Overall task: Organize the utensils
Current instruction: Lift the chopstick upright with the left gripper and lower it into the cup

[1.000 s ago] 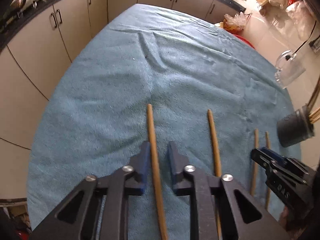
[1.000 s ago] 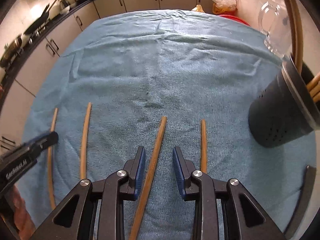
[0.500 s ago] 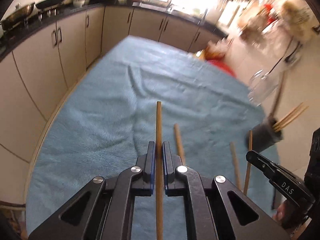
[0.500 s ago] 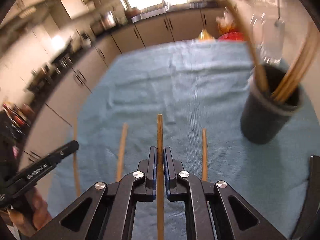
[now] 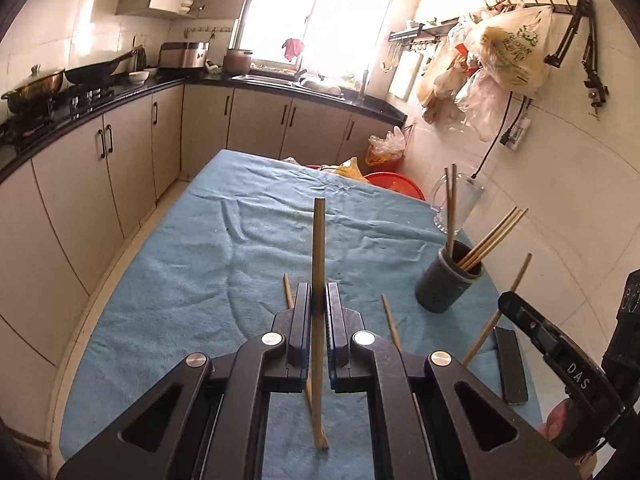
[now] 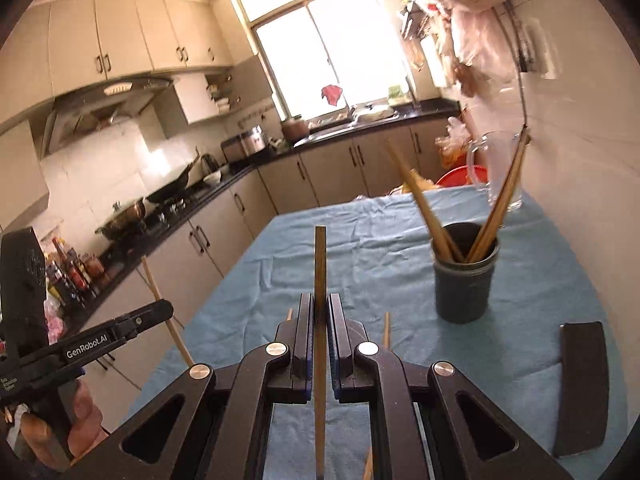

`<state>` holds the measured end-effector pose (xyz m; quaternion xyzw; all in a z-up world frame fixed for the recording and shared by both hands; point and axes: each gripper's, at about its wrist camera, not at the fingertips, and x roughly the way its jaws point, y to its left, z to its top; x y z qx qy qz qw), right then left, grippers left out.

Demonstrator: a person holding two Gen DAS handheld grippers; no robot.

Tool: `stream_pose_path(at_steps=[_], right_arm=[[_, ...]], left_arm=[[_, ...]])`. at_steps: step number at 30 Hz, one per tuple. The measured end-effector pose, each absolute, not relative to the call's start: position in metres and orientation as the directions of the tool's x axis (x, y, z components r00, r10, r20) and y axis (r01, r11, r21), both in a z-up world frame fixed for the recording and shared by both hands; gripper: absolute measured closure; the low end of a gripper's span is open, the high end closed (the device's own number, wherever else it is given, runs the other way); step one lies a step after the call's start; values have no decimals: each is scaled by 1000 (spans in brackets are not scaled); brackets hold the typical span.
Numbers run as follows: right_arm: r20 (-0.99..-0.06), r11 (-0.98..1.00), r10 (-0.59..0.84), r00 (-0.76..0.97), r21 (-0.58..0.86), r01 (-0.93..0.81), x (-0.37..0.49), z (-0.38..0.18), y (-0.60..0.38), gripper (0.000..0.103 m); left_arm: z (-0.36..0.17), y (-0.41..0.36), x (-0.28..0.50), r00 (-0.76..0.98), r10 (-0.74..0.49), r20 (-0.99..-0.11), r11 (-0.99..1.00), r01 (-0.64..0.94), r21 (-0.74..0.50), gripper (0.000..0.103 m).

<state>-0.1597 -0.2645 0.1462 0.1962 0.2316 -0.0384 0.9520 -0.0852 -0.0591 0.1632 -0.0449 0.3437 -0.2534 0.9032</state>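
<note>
My left gripper (image 5: 319, 300) is shut on a wooden chopstick (image 5: 319, 248) that is lifted above the blue cloth (image 5: 224, 272) and points forward. My right gripper (image 6: 320, 312) is likewise shut on another chopstick (image 6: 320, 264), held in the air. A dark round holder (image 6: 466, 284) with several chopsticks stands on the cloth ahead and to the right of both grippers. Two more chopsticks (image 5: 287, 290) (image 5: 390, 320) lie on the cloth below. The left wrist view shows the right gripper (image 5: 506, 300) at its right edge with its chopstick (image 5: 518, 276).
A flat black block (image 6: 582, 384) lies on the cloth at the near right. A clear glass jug (image 5: 460, 204) stands behind the holder (image 5: 448, 280) by the tiled wall. Kitchen cabinets (image 5: 104, 184) run along the left and far side. A red basin (image 5: 396, 184) sits past the table's end.
Both grippers closed on a chopstick each, then rose off the cloth and tilted up. The view went from the cloth below to the kitchen ahead.
</note>
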Motion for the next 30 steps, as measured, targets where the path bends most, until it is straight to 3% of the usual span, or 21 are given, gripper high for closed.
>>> stream_pose_path(at_steps=[12, 30], right_arm=[[-366, 889, -57, 929, 405, 214, -216, 175, -294, 96], [-333, 819, -150, 931, 486, 306, -248, 176, -364, 96]], left_arm=[[187, -74, -114, 647, -509, -568, 854, 465, -235, 97], [200, -119, -123, 614, -544, -572, 821, 532, -209, 97]])
